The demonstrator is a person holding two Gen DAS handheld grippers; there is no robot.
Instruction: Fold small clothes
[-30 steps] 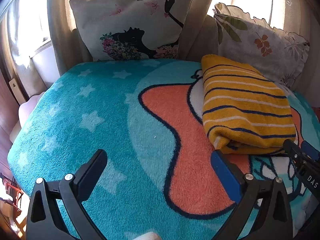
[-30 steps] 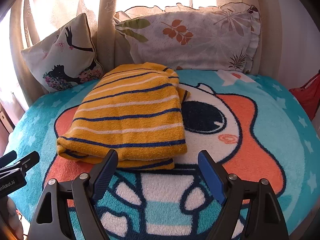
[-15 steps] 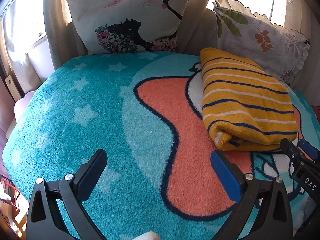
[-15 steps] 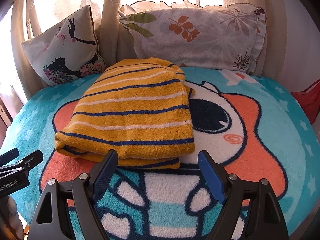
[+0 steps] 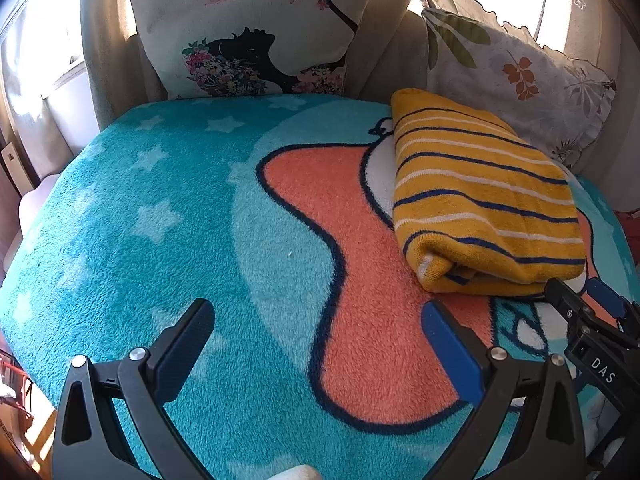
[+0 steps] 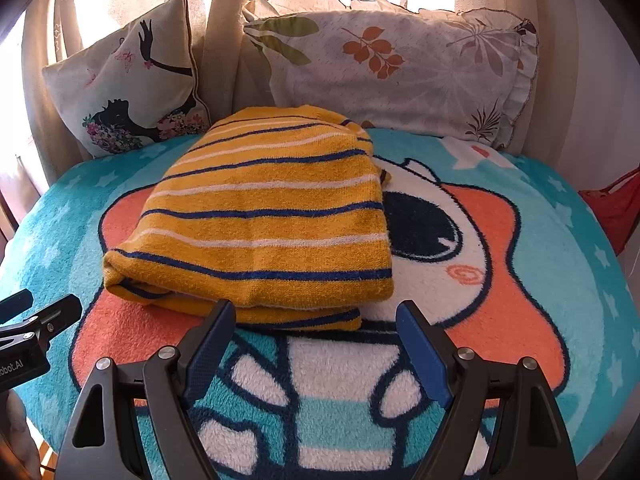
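A yellow knit garment with blue and white stripes point(image 6: 272, 216) lies folded in a thick stack on the teal cartoon blanket point(image 6: 560, 280). It also shows at the right of the left wrist view point(image 5: 480, 200). My right gripper point(image 6: 316, 324) is open and empty, its fingers just in front of the garment's near edge. My left gripper point(image 5: 316, 320) is open and empty over the blanket point(image 5: 140, 220), to the left of the garment. The right gripper's tips show at the right edge of the left wrist view point(image 5: 580, 308).
Two pillows lean against the curtains at the back: a silhouette-print one point(image 5: 248, 28) and a leaf-print one point(image 6: 400, 64). A red item point(image 6: 616, 208) hangs past the blanket's right edge. The blanket's rounded edge drops off on the left and right.
Both grippers have moved forward a little toward the garment and pillows, so the garment looks nearer. Both stay open and the garment has not moved.
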